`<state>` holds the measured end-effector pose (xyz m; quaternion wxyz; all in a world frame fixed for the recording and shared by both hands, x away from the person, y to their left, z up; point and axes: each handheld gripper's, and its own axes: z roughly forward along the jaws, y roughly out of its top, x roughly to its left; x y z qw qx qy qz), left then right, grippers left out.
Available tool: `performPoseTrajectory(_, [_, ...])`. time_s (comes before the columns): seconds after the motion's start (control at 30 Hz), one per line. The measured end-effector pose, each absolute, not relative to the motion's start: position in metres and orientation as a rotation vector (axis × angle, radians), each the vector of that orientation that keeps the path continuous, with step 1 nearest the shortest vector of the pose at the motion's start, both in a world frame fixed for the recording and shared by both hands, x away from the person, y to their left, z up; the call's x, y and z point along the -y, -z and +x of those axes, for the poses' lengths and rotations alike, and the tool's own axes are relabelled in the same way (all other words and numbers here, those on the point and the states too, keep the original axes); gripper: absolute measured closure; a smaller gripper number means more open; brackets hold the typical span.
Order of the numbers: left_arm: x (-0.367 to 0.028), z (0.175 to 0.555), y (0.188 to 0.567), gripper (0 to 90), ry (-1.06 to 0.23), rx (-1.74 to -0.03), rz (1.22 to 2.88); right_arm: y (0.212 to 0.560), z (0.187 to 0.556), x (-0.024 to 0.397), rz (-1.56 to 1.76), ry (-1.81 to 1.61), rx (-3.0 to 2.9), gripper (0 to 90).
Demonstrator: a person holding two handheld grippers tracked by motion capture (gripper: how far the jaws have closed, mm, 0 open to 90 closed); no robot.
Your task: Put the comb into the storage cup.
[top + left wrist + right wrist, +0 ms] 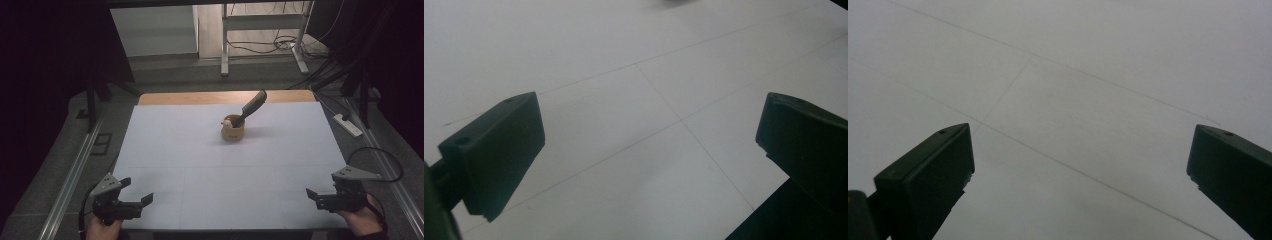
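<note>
**Waiting wide at the near corners, one cup and one comb far off**

Counting gives one wooden cup (233, 131), one dark comb (252, 106) standing in it, and two grippers. The cup sits above the middle of the frame on the white table (200, 165), close to the far wooden edge. The comb's long axis leans up and to the right, its top end toward the upper right. The left gripper (136, 191) rests at the lower left corner, the right gripper (311, 196) at the lower right; both have jaws spread wide, grasping nothing. Bare white board lies between them and the cup, well apart from either.
</note>
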<state>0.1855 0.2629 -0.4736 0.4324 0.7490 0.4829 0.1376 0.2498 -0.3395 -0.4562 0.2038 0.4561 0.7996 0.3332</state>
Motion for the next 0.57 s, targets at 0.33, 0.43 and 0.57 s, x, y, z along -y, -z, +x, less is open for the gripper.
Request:
performPoseTrajectory(0.33, [-0.263,0.1853,0.4737,0.0,-0.344,-1.207,1.868,0.4584,0.2456,0.3397,1.28,-0.844,-2.247,0.0])
performPoseTrajectory(0.43, [-0.263,0.1852,0.4737,0.0,-0.345,-1.209,1.867,0.4592,0.2447,0.3379,1.273,-0.802,-2.255,0.0])
performPoseTrajectory(0.57, [-0.263,0.1857,0.4735,0.0,-0.344,-1.208,1.865,0.4606,0.2456,0.3371,1.276,-0.767,-2.266,0.0])
